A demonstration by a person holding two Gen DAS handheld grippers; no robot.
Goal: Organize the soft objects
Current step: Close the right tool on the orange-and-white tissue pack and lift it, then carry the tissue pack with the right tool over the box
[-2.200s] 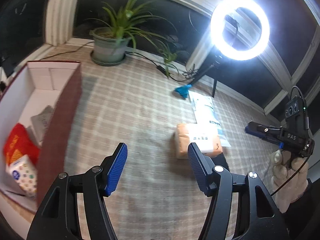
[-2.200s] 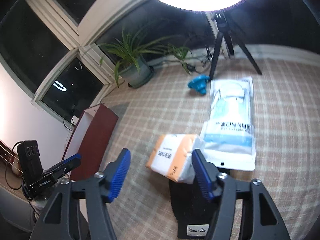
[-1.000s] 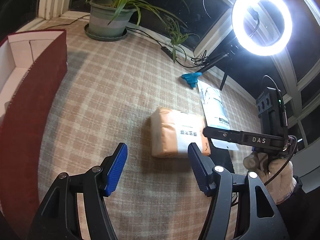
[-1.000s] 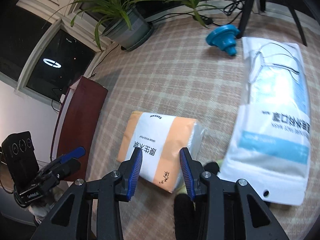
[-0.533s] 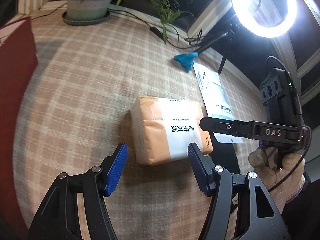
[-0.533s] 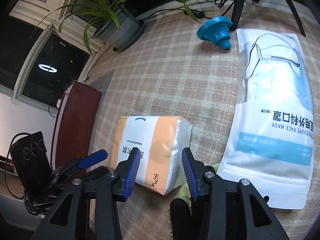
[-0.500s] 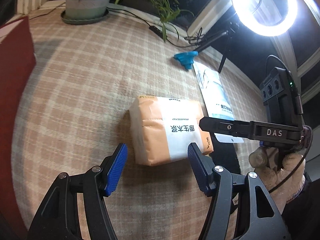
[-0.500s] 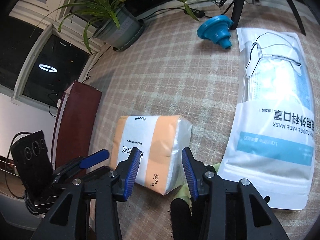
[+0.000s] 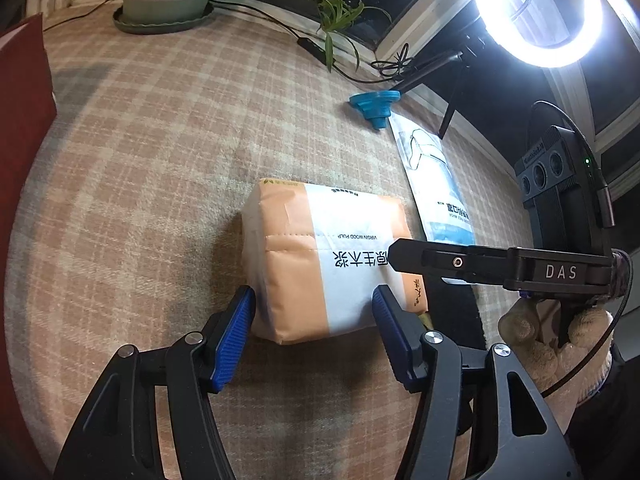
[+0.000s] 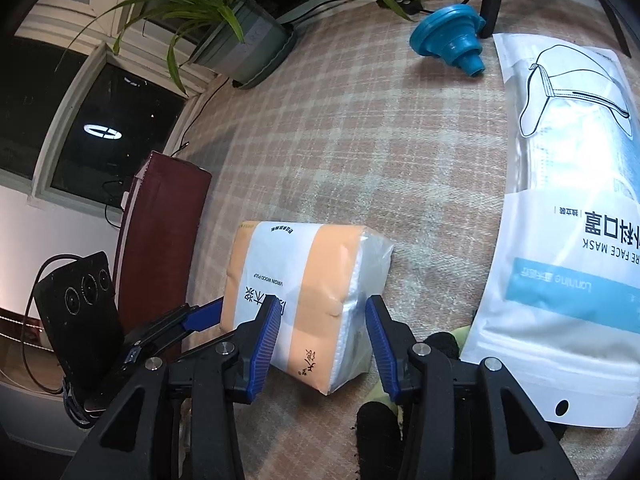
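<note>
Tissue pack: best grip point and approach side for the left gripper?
Take the tissue pack across its near end, coming from the side where the left gripper already sits. That end is narrow enough to fit between the jaws, which have just been closing around it. The pack lies flat on the plaid cloth, soft-sided, so squeeze the flanks low. The right gripper straddles another corner.

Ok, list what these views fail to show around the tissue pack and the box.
- Red box: inside hidden; left wrist view cuts it at the edge, right wrist view shows only its outer wall.
- Tissue pack: underside hidden against the rug.
- Dark item beneath the right gripper: mostly covered by its fingers.
- Face mask bag: right side cut off.
</note>
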